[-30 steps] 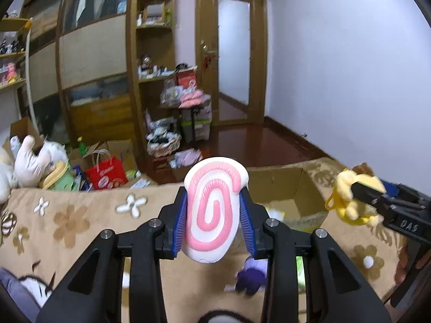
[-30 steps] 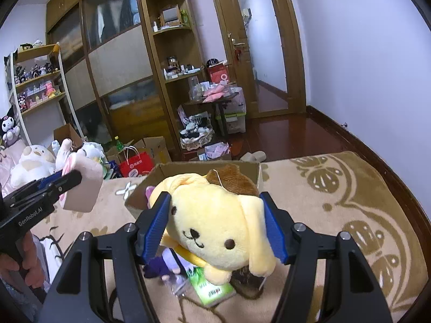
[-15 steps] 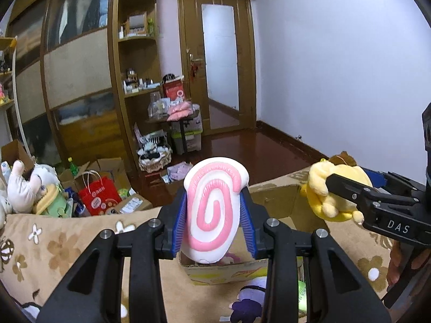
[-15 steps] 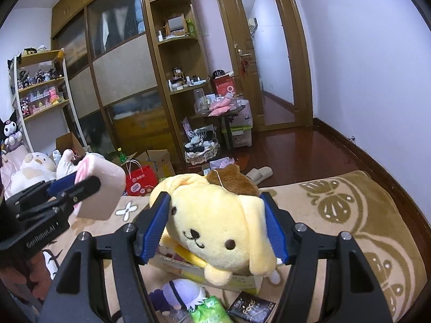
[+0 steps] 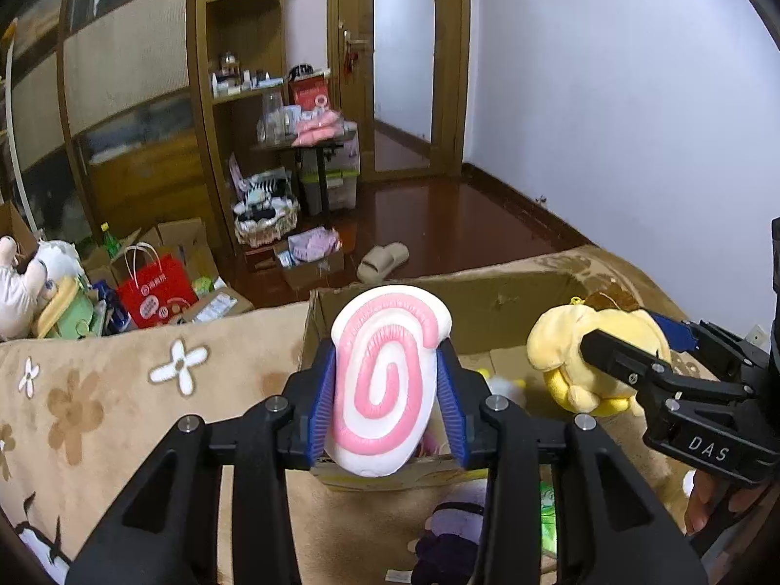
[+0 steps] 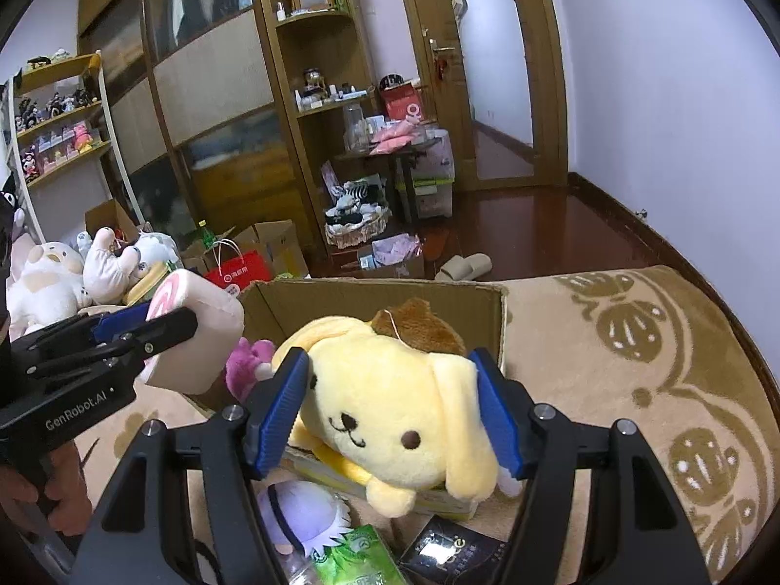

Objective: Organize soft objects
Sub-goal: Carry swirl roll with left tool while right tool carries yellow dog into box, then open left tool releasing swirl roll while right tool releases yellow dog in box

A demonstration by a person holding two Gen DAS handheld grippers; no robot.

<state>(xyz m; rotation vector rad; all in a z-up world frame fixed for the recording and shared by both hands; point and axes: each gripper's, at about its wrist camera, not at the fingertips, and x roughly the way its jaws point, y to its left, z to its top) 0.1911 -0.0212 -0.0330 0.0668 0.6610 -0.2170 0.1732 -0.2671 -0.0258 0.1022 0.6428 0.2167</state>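
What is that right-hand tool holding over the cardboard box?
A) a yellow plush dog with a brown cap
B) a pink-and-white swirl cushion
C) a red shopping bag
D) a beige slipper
A: the right gripper has its blue fingers pressed on either side of the yellow plush dog, above the open cardboard box.

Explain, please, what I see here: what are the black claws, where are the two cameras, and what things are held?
No robot is here: a person holds two hand tools with two-finger claws. Each picture comes from a camera on one tool, looking along its fingers. The left gripper holds a pink-and-white swirl cushion, and its jaws are opening a little. The right gripper squeezes a yellow dog plush. Both hang over an open cardboard box on a beige blanket. Near the box lie a purple doll and a green packet.
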